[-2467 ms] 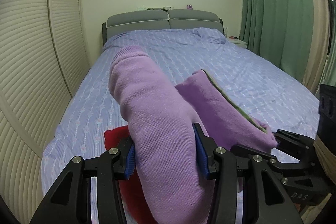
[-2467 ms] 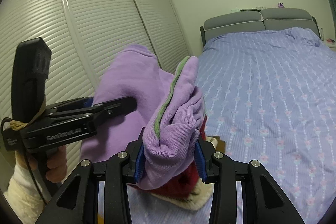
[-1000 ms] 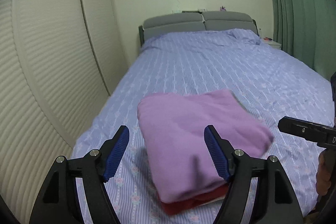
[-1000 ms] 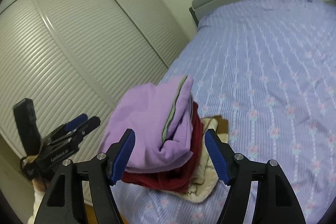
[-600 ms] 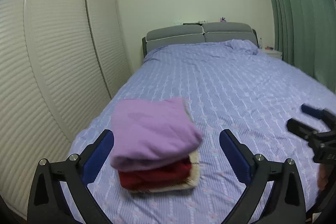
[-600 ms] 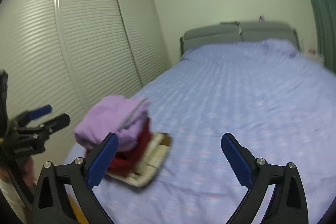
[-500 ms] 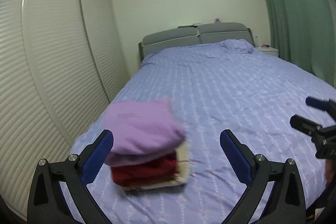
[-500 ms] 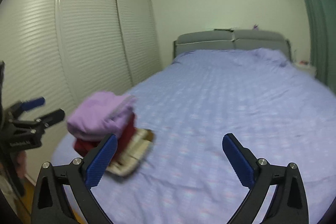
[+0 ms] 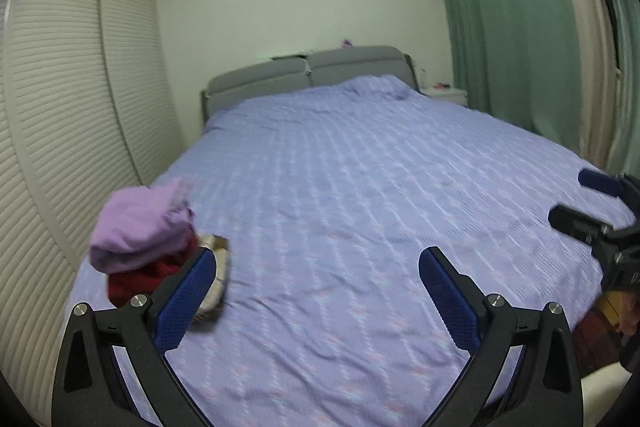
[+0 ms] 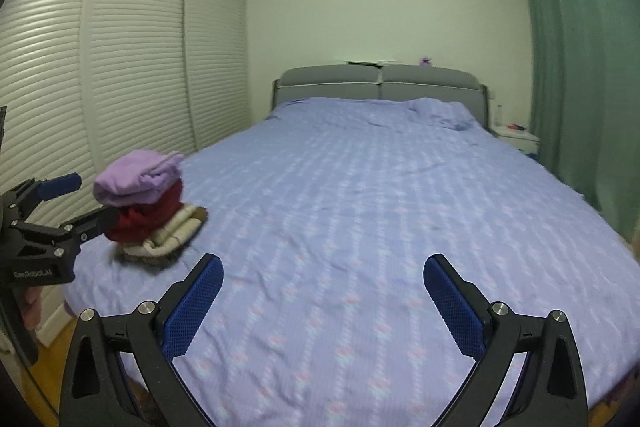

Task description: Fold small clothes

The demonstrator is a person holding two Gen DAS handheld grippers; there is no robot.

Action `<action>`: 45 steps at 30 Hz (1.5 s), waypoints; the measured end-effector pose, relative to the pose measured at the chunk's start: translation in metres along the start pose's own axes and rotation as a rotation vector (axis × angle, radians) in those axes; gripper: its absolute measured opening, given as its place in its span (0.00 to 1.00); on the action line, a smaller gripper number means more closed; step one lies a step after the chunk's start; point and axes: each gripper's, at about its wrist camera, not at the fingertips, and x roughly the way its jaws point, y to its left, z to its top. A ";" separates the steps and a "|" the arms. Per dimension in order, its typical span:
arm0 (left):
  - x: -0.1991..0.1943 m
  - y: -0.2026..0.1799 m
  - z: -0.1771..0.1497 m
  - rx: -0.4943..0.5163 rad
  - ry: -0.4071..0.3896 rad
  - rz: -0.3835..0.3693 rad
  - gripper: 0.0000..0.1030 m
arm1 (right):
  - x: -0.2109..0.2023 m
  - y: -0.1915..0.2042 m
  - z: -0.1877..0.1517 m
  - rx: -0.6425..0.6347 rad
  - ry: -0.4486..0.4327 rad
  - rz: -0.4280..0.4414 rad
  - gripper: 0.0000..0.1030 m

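A folded purple garment (image 9: 140,223) tops a stack on the bed's near left corner, over a folded red garment (image 9: 140,277) and a cream knit one (image 9: 216,283). The same stack shows in the right wrist view: purple garment (image 10: 136,177), red garment (image 10: 148,215), cream garment (image 10: 176,233). My left gripper (image 9: 318,267) is open and empty, drawn back from the stack; it also shows at the left of the right wrist view (image 10: 86,201). My right gripper (image 10: 324,271) is open and empty over the bed's foot; it also shows at the right edge of the left wrist view (image 9: 576,201).
The bed (image 10: 380,195) has a lilac patterned cover and a grey headboard (image 10: 380,81). White louvred wardrobe doors (image 10: 132,67) run along the left. Green curtains (image 9: 500,27) hang on the right, with a white nightstand (image 10: 516,137) beside the headboard.
Both grippers let go of the purple garment onto the stack, opened wide and drew back toward the foot of the bed. The stack now sits further off to the left.
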 end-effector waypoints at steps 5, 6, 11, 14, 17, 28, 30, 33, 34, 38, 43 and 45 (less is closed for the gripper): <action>-0.011 -0.030 -0.011 -0.031 0.017 -0.015 1.00 | -0.030 -0.030 -0.017 0.033 0.008 -0.026 0.98; -0.013 -0.034 -0.014 -0.043 0.026 -0.024 1.00 | -0.034 -0.035 -0.019 0.037 0.009 -0.029 0.98; -0.023 -0.049 -0.022 -0.116 0.036 -0.053 1.00 | -0.054 -0.050 -0.032 0.035 0.011 -0.061 0.98; -0.033 -0.059 -0.026 -0.114 0.028 -0.033 1.00 | -0.064 -0.057 -0.039 0.045 0.018 -0.052 0.98; -0.040 -0.068 -0.028 -0.099 0.017 -0.027 1.00 | -0.070 -0.060 -0.044 0.056 0.019 -0.055 0.98; -0.059 -0.078 -0.028 -0.094 -0.007 -0.045 1.00 | -0.089 -0.062 -0.052 0.055 0.002 -0.049 0.98; -0.060 -0.079 -0.028 -0.089 -0.010 -0.047 1.00 | -0.091 -0.062 -0.053 0.055 0.001 -0.049 0.98; -0.062 -0.081 -0.029 -0.089 -0.010 -0.049 1.00 | -0.091 -0.061 -0.053 0.057 0.002 -0.046 0.98; -0.062 -0.081 -0.030 -0.087 -0.008 -0.053 1.00 | -0.091 -0.061 -0.053 0.058 0.002 -0.045 0.98; -0.062 -0.081 -0.030 -0.083 0.001 -0.059 1.00 | -0.091 -0.062 -0.054 0.062 0.005 -0.047 0.98; -0.063 -0.081 -0.030 -0.084 0.003 -0.067 1.00 | -0.091 -0.064 -0.053 0.066 0.008 -0.048 0.98; -0.064 -0.082 -0.029 -0.080 0.003 -0.064 1.00 | -0.092 -0.065 -0.054 0.068 0.008 -0.048 0.98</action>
